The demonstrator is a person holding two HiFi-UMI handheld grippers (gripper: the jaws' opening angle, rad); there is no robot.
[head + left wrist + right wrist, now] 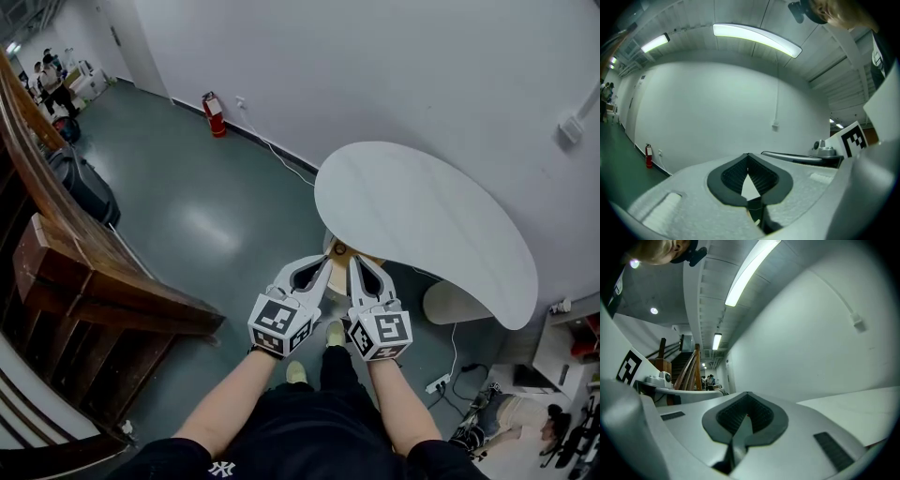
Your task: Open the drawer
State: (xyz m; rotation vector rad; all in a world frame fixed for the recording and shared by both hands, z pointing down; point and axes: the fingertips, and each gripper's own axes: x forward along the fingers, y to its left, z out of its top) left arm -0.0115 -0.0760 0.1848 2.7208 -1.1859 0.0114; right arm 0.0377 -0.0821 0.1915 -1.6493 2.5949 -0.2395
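Observation:
In the head view my left gripper (325, 262) and right gripper (355, 262) are held side by side in front of me, pointing at the near edge of a white rounded table (422, 216). Both are shut, with nothing between the fingers. Just past their tips, a tan wooden corner (341, 250) with a dark round spot shows under the table edge; the rest is hidden, and no drawer front is visible. The left gripper view shows my left gripper (748, 155) shut against the bare white wall. In the right gripper view my right gripper (747, 393) is shut, with the tabletop (862, 408) to its right.
A dark wooden stair rail (84, 281) runs along the left, with a black bag (84, 187) beside it. A red fire extinguisher (215, 114) stands by the white wall. The table's white base (459, 302) and a power strip (438, 382) lie at the right. People stand far off (52, 84).

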